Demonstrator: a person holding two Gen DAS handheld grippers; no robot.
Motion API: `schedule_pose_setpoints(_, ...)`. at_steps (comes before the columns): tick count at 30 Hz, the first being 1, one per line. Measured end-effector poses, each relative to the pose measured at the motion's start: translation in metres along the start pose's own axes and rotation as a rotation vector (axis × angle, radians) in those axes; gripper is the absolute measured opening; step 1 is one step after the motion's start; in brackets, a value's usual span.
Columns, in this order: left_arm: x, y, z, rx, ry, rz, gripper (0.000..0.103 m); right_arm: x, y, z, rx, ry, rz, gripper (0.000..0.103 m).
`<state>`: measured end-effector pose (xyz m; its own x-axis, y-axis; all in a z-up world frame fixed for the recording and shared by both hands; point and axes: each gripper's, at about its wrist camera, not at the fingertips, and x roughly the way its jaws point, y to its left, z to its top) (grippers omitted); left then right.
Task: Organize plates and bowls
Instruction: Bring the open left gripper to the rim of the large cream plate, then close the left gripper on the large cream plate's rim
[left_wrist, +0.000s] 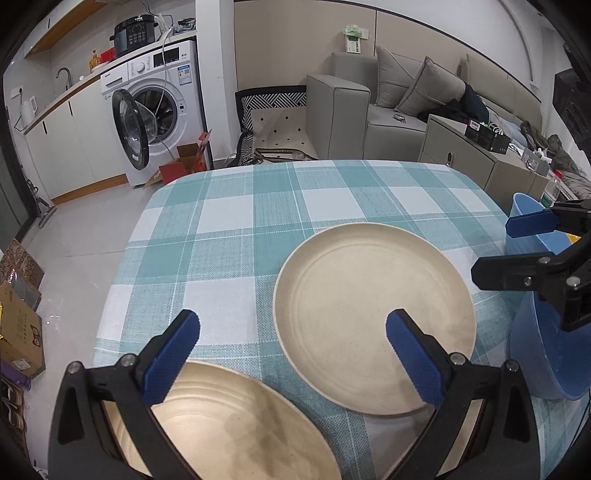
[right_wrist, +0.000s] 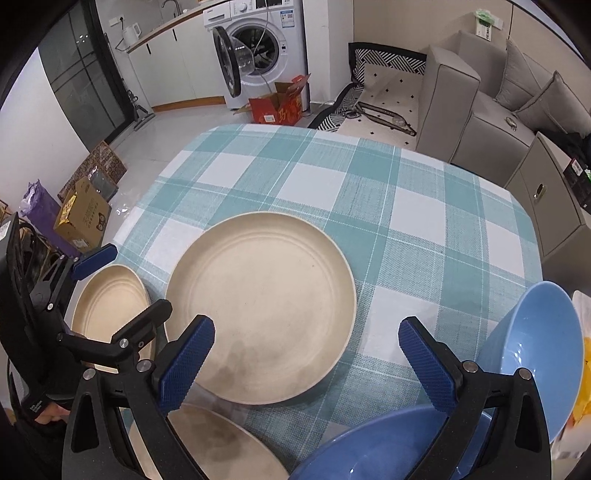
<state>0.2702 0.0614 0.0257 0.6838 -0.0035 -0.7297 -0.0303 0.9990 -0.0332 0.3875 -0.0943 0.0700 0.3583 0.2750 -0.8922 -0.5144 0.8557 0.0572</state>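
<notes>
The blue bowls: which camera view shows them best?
The right wrist view shows them best: one blue bowl at the right with its inside visible, and a second blue bowl at the bottom edge. The left wrist view shows only blue bowl parts at the right edge, partly hidden by the right gripper.

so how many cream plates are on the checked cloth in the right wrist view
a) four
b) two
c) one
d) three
d) three: a large cream plate in the middle of the cloth, a smaller one to its left behind the left tool, and a third at the near edge under the right tool. The other dishes in view are blue bowls.
</notes>
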Motion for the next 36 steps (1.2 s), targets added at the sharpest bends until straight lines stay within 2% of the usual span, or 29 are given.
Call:
schedule_pose_setpoints(5, 0.010, -0.002, 0.001, 0.005, 0.033, -0.003, 0.095, 0.015, -0.003, 0.003, 0.012, 0.046, 0.010, 0.095)
schedule_pose_setpoints(9, 0.017, -0.001, 0.000, -0.003, 0.058, -0.008, 0.093, 0.026, -0.010, 0.005, 0.046, 0.078, 0.017, 0.094)
schedule_pose_setpoints(10, 0.019, -0.001, 0.000, -0.002, 0.061, -0.004, 0.093, 0.028, -0.011, 0.005, 0.053, 0.086, 0.026, 0.092)
schedule_pose_setpoints(12, 0.022, 0.000, 0.000, -0.005, 0.070, -0.004, 0.093, 0.034, -0.014, 0.006, 0.065, 0.111, 0.041, 0.082)
schedule_pose_setpoints(17, 0.027, 0.002, 0.000, -0.012, 0.086, 0.002, 0.092, 0.043, -0.018, 0.007, 0.082, 0.141, 0.052, 0.081)
schedule_pose_setpoints(21, 0.033, 0.003, -0.001, -0.026, 0.115, -0.023, 0.083, 0.048, -0.019, 0.006, 0.089, 0.161, 0.054, 0.076)
schedule_pose_setpoints(25, 0.038, 0.002, -0.004, -0.023, 0.137, -0.019, 0.081, 0.055, -0.021, 0.005, 0.094, 0.184, 0.052, 0.075)
schedule_pose_setpoints(28, 0.041, 0.002, -0.005, -0.023, 0.151, -0.028, 0.074, 0.061, -0.021, 0.005, 0.096, 0.205, 0.045, 0.070)
schedule_pose_setpoints(32, 0.046, 0.002, -0.007, -0.028, 0.171, -0.033, 0.072, 0.070, -0.022, 0.004, 0.108, 0.229, 0.049, 0.069)
schedule_pose_setpoints(34, 0.048, 0.002, -0.007, -0.034, 0.179, -0.042, 0.064, 0.072, -0.022, 0.004, 0.110, 0.233, 0.045, 0.065)
schedule_pose_setpoints(36, 0.050, 0.003, -0.008, -0.039, 0.190, -0.047, 0.063, 0.074, -0.023, 0.005, 0.115, 0.236, 0.049, 0.064)
